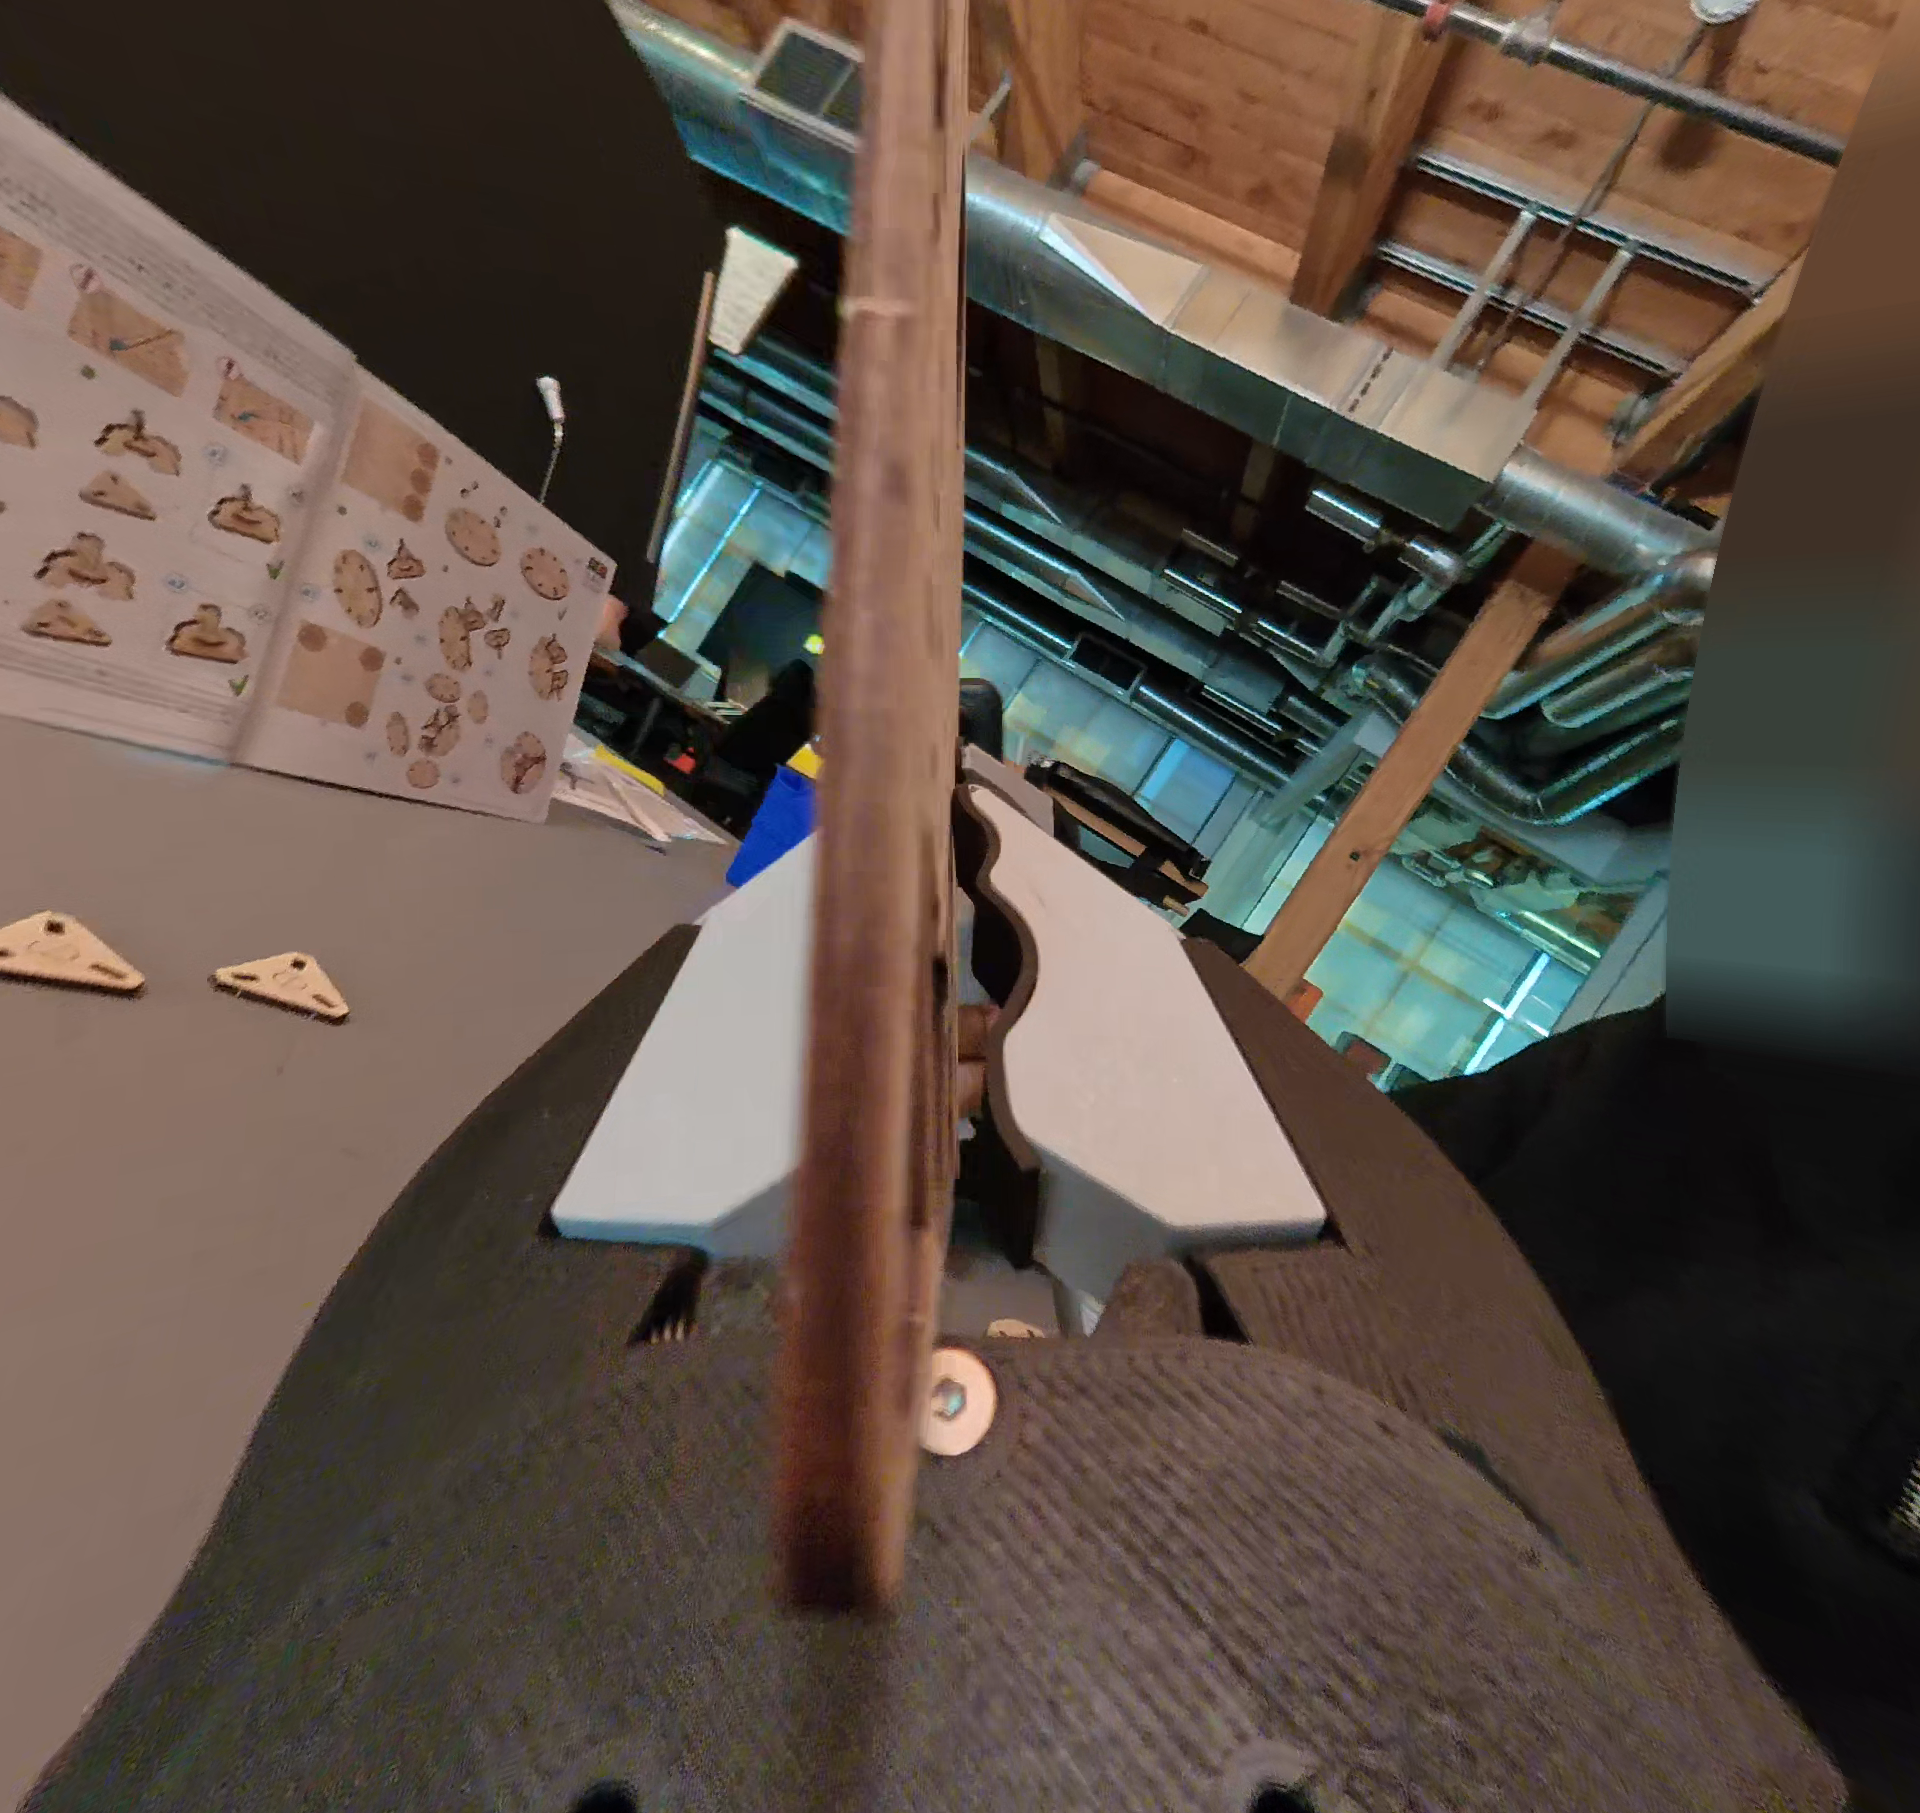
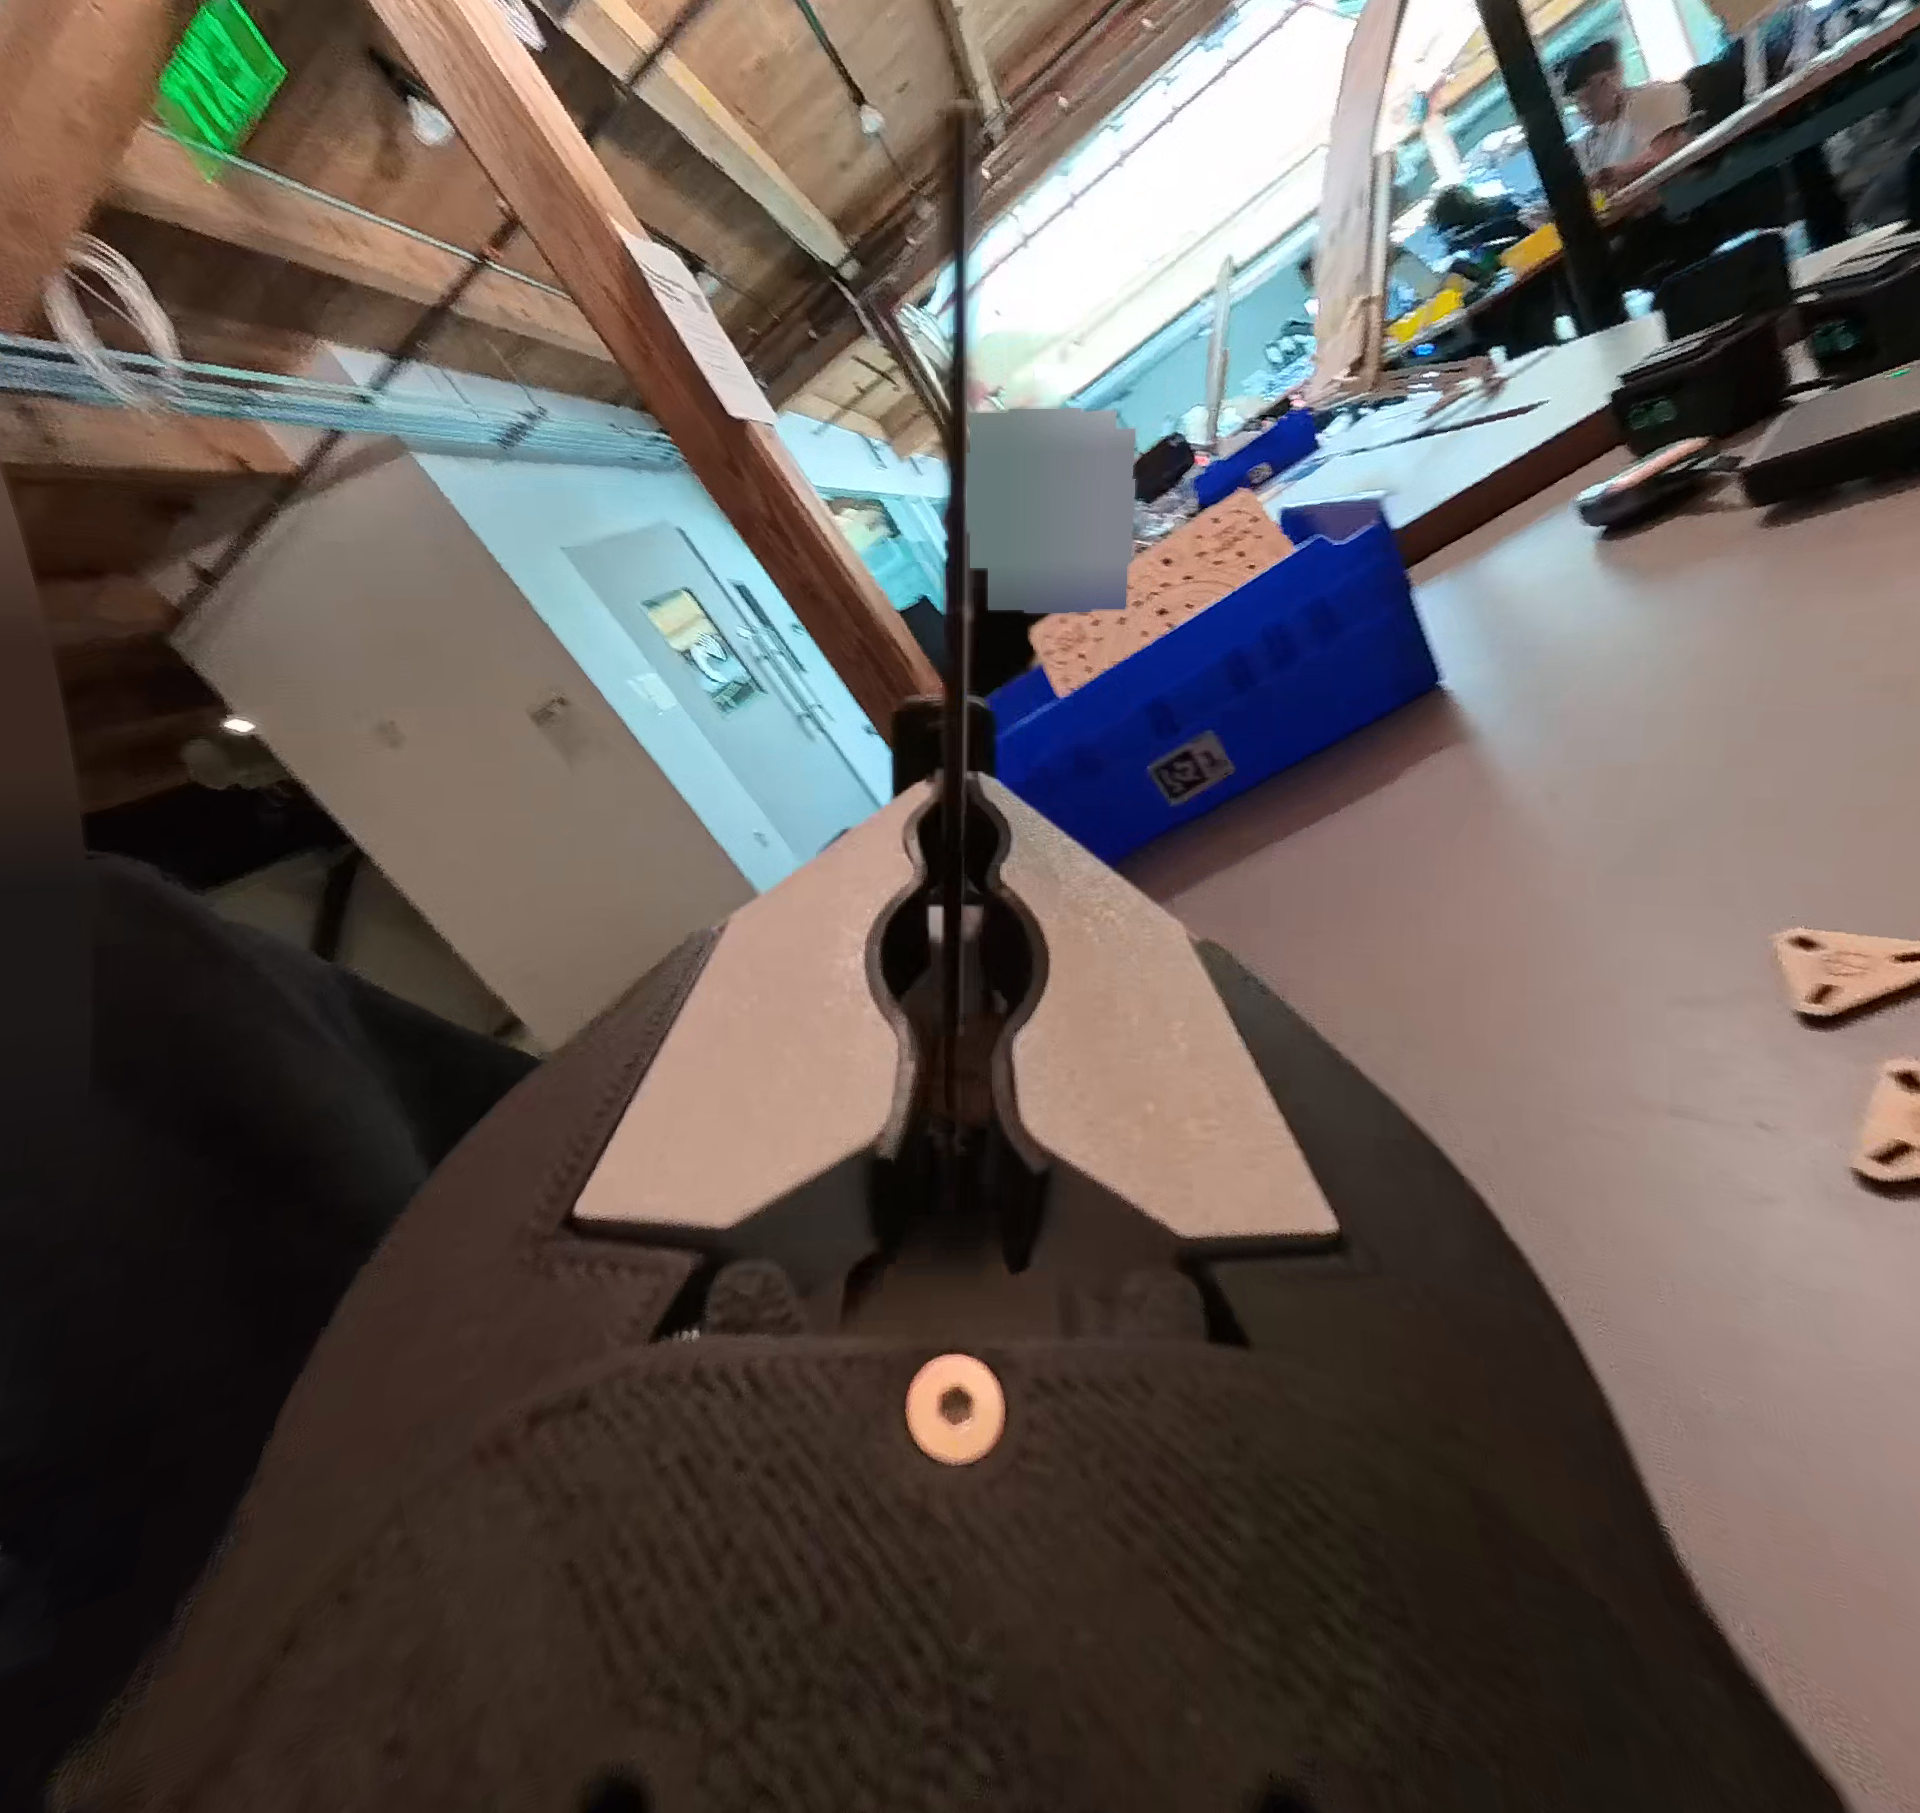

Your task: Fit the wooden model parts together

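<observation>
Left wrist view: left tongs (image 1: 940, 807) are pinched on a brown wooden sheet (image 1: 899, 516), seen edge-on at frame centre. Two triangular wooden pieces (image 1: 281, 984) lie lower left on the grey bench (image 1: 312, 1192); an open instruction booklet (image 1: 281, 558) sits beyond.

Right wrist view: right tongs (image 2: 943, 755) are clamped on a thin dark sheet edge (image 2: 958, 413), centre frame. A blue bin (image 2: 1226, 714) is noted right of centre.

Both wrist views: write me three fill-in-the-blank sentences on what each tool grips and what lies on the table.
1. The left tool is shut on the edge of a ____ sheet.
2. The bin with a perforated board is ____.
3. Beside the open booklet lie small ____-shaped wooden pieces.

Missing words: wooden; blue; triangle
</observation>
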`<state>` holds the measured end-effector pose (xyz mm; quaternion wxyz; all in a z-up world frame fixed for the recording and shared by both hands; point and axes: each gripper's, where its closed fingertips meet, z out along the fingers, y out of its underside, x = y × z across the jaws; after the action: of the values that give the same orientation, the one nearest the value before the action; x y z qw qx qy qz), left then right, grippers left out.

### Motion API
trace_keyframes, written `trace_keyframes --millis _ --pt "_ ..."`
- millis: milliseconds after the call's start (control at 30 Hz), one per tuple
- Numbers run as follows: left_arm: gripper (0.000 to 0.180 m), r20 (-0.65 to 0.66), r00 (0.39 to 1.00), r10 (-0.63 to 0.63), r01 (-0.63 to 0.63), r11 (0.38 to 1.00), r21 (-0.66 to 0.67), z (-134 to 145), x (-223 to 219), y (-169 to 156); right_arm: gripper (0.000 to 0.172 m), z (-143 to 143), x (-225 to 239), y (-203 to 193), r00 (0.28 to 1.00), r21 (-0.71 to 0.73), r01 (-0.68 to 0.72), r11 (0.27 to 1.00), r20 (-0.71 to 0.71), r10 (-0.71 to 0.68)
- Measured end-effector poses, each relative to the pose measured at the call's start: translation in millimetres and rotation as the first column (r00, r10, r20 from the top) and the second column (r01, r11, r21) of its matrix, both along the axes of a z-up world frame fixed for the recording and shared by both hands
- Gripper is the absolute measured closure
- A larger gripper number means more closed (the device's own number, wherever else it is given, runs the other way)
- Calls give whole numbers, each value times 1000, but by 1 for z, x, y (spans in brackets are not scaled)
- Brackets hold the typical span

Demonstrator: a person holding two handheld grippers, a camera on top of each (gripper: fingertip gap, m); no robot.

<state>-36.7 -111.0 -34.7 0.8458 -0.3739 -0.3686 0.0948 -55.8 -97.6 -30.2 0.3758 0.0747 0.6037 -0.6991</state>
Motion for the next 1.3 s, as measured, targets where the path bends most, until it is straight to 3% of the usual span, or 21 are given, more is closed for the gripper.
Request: trace_keyframes --millis 133,233,300,333,367,433,500,567,600,633,700,733,767,800,900,933,967,1033,1067,1233,1300 --pt "176 -30 999 10 -13 995 -97 0 9 8 172 26 -13 15 998 -137 51 989 54 -44" --pt "154 3 991 131 -128 974 -186 -3 12 -4 172 55 -41 40 984 -269 144 952 138 -110" --pt "155 -11 975 220 -210 913 -350 2 18 -8 172 72 -64 61 969 -340 216 915 190 -158" --pt "155 -16 949 314 -284 835 -471 1 19 -15 172 78 -74 71 962 -355 247 901 202 -184" --pt "155 -47 907 419 -362 716 -596 1 19 -25 172 82 -84 78 955 -360 277 891 203 -216" --pt "155 -180 784 594 -485 406 -774 5 24 -49 172 86 -99 91 940 -364 338 868 181 -290" --pt "147 -357 622 697 -620 160 -768 23 36 -69 172 87 -111 99 922 -364 387 847 176 -345" --pt "132 -484 434 760 -774 39 -632 46 53 -79 172 87 -117 103 911 -365 410 836 203 -359" --pt "135 -485 459 745 -770 61 -635 47 54 -72 172 86 -118 104 909 -365 413 835 222 -353" --pt "147 -419 548 724 -709 136 -692 38 48 -61 172 85 -118 102 908 -361 412 837 239 -344" --pt "169 -158 721 675 -525 382 -761 18 37 -40 172 82 -115 98 908 -345 406 846 256 -331" --pt "176 -51 786 616 -452 517 -727 16 35 -27 172 80 -113 95 909 -335 404 851 256 -330" --pt "179 11 814 581 -419 600 -681 19 33 -20 172 79 -111 92 910 -328 402 855 250 -331" --pt "180 39 787 615 -438 602 -668 20 28 -25 172 79 -109 91 911 -326 400 857 241 -334" --pt "180 -16 611 791 -566 423 -708 27 11 -52 172 81 -106 91 914 -332 398 855 226 -337" --pt "180 -29 563 826 -610 392 -688 33 5 -58 172 81 -107 92 914 -335 397 854 228 -335" --pt "180 -35 600 799 -604 425 -674 36 -3 -49 172 81 -107 92 914 -337 397 854 231 -334" --pt "180 64 734 676 -476 579 -662 29 -25 -20 172 77 -110 92 913 -337 398 853 235 -333" --pt "180 94 771 630 -446 638 -628 28 -35 -11 172 74 -111 91 912 -330 398 856 241 -332" --pt "179 206 862 462 -315 809 -497 -1 -71 11 172 66 -113 85 914 -304 379 874 271 -302" --pt "131 206 935 288 -175 882 -439 -14 -72 37 172 66 -110 83 917 -298 362 884 284 -280"
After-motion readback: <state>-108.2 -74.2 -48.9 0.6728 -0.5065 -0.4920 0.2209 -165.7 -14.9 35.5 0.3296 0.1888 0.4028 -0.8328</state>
